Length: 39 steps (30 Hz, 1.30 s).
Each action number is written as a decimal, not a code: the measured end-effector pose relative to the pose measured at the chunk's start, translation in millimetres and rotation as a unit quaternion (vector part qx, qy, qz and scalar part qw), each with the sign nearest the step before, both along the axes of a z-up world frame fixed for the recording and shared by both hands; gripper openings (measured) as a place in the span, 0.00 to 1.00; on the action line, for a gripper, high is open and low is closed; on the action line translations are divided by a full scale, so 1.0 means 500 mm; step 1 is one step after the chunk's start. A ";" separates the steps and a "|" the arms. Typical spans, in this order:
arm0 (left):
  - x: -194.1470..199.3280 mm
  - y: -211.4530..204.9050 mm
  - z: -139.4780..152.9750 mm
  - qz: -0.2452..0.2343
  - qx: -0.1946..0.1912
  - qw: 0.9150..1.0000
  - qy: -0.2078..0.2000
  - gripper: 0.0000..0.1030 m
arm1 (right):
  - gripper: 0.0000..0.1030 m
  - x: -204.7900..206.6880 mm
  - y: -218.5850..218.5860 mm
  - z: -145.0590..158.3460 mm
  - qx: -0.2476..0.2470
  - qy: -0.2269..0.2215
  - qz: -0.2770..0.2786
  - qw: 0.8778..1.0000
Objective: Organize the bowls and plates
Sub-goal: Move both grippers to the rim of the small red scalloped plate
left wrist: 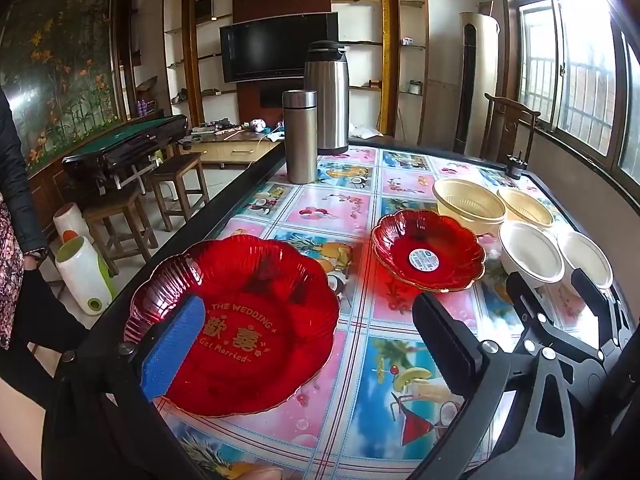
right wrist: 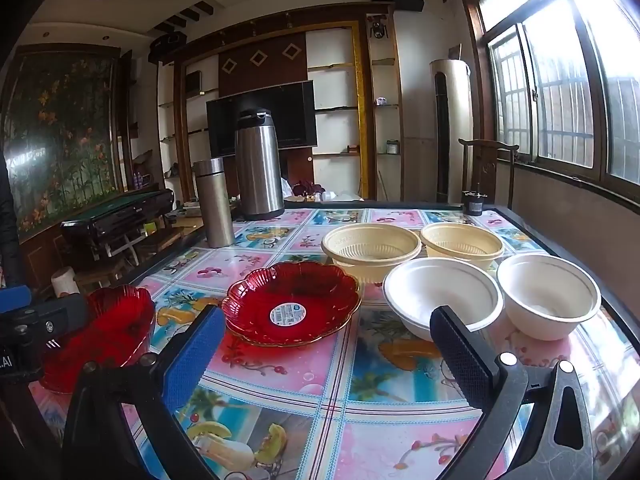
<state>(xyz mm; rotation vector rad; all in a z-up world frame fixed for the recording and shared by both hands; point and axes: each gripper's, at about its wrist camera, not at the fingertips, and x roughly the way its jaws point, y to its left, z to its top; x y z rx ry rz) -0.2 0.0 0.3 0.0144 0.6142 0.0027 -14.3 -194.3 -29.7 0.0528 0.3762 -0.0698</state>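
A large red glass plate [left wrist: 248,332] with gold wedding lettering lies near the left edge of the colourful table [left wrist: 360,364]. My left gripper [left wrist: 308,304] is open around it; the blue left finger pad [left wrist: 172,348] sits at the plate's left rim and the black right pad [left wrist: 444,340] is beyond its right rim. A smaller red plate [right wrist: 292,304] with a round sticker lies ahead of my right gripper [right wrist: 328,352], which is open and holds nothing. Two white bowls [right wrist: 440,296] [right wrist: 548,296] stand to its right, with two cream strainer bowls [right wrist: 372,244] [right wrist: 460,240] behind them.
A steel flask [left wrist: 300,136] and a tall steel jug [left wrist: 327,96] stand at the table's far left. A small dark object [left wrist: 516,166] sits on the far right corner beside a wooden chair [left wrist: 508,128]. A person's dark sleeve [left wrist: 16,200] and wooden stools [left wrist: 176,184] are left of the table.
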 end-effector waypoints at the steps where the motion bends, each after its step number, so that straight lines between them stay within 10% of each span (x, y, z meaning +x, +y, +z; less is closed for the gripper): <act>1: 0.000 0.000 0.000 0.001 -0.001 1.000 -0.001 1.00 | 1.00 0.000 0.001 0.000 -0.002 0.001 -0.001 1.000; 12: 0.012 0.013 -0.010 0.002 -0.009 1.000 -0.003 1.00 | 1.00 0.002 -0.005 -0.007 0.005 0.003 -0.007 1.000; 19: 0.055 -0.003 -0.006 -0.082 -0.060 0.994 0.040 1.00 | 1.00 0.012 -0.043 -0.003 0.066 0.025 -0.001 0.998; 25: 0.168 -0.023 0.018 -0.161 -0.138 0.970 0.121 1.00 | 1.00 0.084 -0.116 0.001 0.245 0.090 0.046 0.964; 39: 0.407 -0.038 -0.059 -0.138 -0.260 0.913 0.283 1.00 | 0.94 0.197 -0.139 -0.088 0.402 0.179 0.020 0.898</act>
